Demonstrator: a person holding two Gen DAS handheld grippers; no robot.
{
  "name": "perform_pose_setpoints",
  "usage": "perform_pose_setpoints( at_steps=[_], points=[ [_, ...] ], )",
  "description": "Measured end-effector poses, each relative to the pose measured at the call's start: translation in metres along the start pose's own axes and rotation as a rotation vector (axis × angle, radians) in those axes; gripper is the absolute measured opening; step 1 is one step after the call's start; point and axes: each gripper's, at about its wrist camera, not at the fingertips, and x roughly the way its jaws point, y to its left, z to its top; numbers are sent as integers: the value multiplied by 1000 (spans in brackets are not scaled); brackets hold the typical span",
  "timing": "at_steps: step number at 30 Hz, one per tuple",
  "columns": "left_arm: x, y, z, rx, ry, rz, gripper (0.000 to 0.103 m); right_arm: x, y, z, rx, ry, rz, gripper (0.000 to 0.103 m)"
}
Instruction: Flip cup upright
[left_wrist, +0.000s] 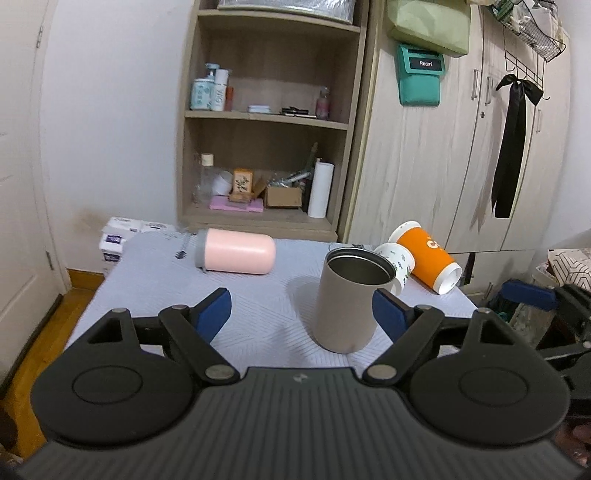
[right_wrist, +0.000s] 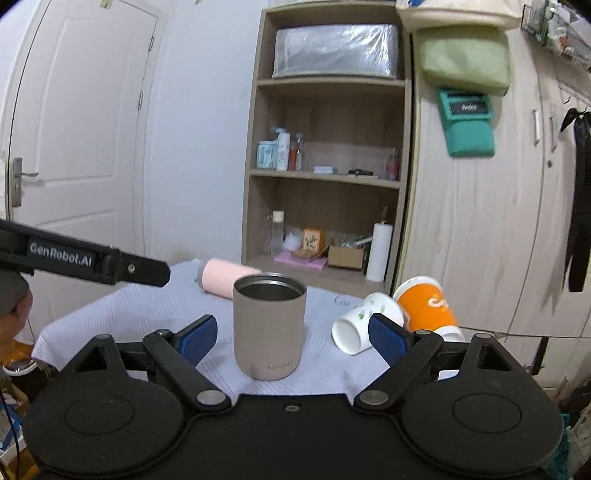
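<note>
A taupe metal cup (left_wrist: 347, 302) stands upright, mouth up, on the white cloth-covered table (left_wrist: 155, 273); it also shows in the right wrist view (right_wrist: 269, 328). My left gripper (left_wrist: 303, 314) is open, its blue pads either side of the cup and apart from it. My right gripper (right_wrist: 293, 338) is open, the cup standing just ahead between its pads, untouched. A pink cup (left_wrist: 236, 251) lies on its side at the back left. An orange paper cup (left_wrist: 428, 258) and a white patterned paper cup (left_wrist: 397, 264) lie on their sides at the right.
A wooden shelf unit (left_wrist: 269, 118) with bottles and boxes stands behind the table, a wardrobe (left_wrist: 461, 155) to its right. White boxes (left_wrist: 118, 236) sit at the table's back left. The left gripper's body (right_wrist: 74, 258) crosses the right wrist view's left side.
</note>
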Motion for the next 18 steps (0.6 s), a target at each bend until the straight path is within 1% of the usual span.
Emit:
perform_pose_setpoints(
  at_steps=[4,8,9,10,11,13,15,18],
  points=[
    [-17,-1,2,8,-9,26,84,-14,2,8,17,-22,-11,92],
    [-28,-1,1,14,-13,61,87,-23,6,11,12,-16,-39,92],
    [-31,-1,1,16,-14,64,90,-25,6,11,15,-11,-41,92],
    [-33,0,1,16,-14,67,93,-27,6,11,19,-7,-44,93],
    [-35,0,0,15,-15,70,94,-28,5,10,24,-4,-53,94],
    [-38,0,-2,13,-18,78,100,-30,6,9,24,-2,-69,103],
    [-39,1,-2,7,-14,85,103,-31,6,9,28,-6,-94,103],
    [-41,2,-3,0,-10,102,103,-31,9,11,26,-1,-147,103]
  ],
)
